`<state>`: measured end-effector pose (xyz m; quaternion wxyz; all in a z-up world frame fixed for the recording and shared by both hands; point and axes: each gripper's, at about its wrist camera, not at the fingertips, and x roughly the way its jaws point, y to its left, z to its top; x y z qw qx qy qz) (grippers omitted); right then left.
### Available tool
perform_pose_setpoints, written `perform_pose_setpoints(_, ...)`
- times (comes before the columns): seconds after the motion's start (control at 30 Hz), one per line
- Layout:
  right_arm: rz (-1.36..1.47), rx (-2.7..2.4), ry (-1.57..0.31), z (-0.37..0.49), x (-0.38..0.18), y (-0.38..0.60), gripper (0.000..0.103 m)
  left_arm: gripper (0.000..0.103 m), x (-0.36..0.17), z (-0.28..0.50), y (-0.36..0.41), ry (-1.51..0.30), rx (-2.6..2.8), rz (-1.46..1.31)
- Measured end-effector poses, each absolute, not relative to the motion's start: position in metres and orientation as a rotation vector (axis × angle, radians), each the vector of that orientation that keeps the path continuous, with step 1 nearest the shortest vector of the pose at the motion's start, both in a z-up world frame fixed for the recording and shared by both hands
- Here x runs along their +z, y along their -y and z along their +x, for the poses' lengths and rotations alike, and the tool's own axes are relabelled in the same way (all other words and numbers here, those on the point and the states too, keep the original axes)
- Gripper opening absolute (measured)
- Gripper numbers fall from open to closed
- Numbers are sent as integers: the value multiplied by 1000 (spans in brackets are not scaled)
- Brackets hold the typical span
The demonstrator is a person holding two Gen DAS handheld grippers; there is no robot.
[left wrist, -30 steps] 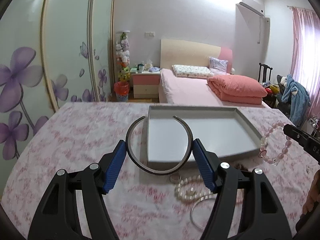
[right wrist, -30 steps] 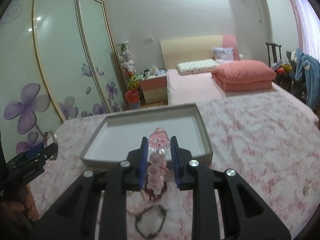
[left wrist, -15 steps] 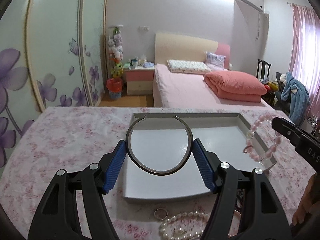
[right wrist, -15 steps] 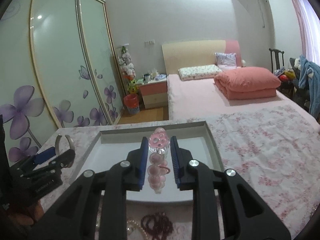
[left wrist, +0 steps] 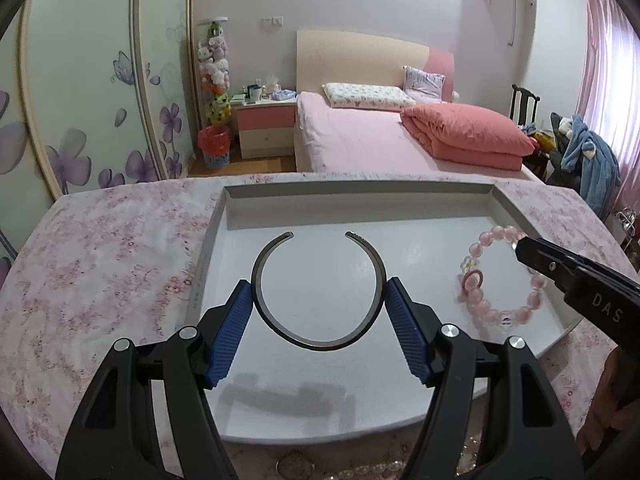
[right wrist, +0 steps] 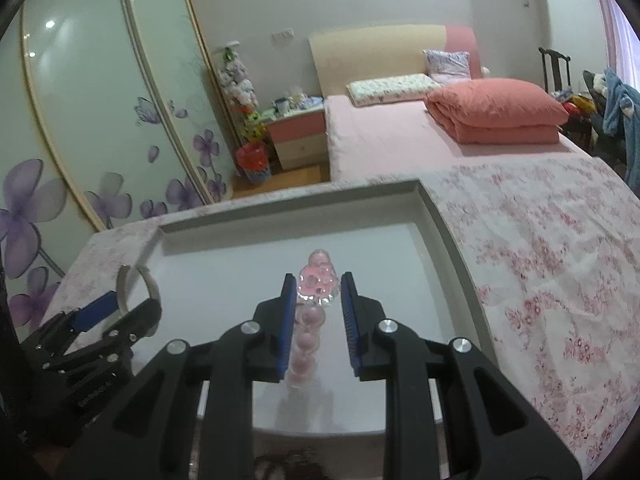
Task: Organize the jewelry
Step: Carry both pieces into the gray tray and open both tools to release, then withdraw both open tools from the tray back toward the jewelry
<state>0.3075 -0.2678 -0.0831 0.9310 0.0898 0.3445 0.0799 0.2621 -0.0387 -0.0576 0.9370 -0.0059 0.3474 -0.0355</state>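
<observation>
The left tool (left wrist: 319, 300) is clamped on an open metal bangle (left wrist: 318, 292), its blue pads pressing the bangle's left and right sides, with the gap in the ring pointing to the far side. The bangle hangs over the middle of a shallow white tray (left wrist: 224, 216) that sits on a counter covered by a pink floral cloth (left wrist: 100, 264). To its right, the right tool (right wrist: 319, 300) is closed on a pink beaded bracelet (left wrist: 500, 276), which dangles over the right part of the tray; from the right wrist view the beads run in a line between the blue pads, with a pink flower-shaped charm (right wrist: 318, 280) at the far end, though blur there makes it hard to say whether the lowest beads touch the tray floor. The two pieces are apart, each inside the tray's rim as seen from above. At the near edge of the counter, just outside the tray, lie a strand of pearls (left wrist: 372, 470) and a small ring (left wrist: 294, 465). A darker beaded piece (right wrist: 288, 464) shows dimly at the near edge in the right wrist view. Beyond the counter stands a pink bed (left wrist: 360, 140).
</observation>
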Motion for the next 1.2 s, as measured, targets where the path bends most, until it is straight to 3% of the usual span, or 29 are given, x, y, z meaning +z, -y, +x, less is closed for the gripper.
perform_pose_setpoints(0.17, 174, 127, -727, 309, -92, 274, 25, 68, -61, 272, 40, -722, -61, -1)
perform_pose_setpoints(0.27, 176, 119, -708, 302, -89, 278, 40, 69, -59, 277, 39, -724, -59, -1)
perform_pose_setpoints(0.5, 191, 125, -686, 279, -77, 289, 41, 71, -48, 266, 33, -699, -54, 24)
perform_pose_setpoints(0.83, 183, 165, -651, 216, -62, 294, 45, 73, 2, 186, -15, -614, -18, 30)
perform_pose_setpoints(1.2, 126, 202, -668, 171, -63, 282, 46, 74, 22, 123, -72, -596, 86, -41)
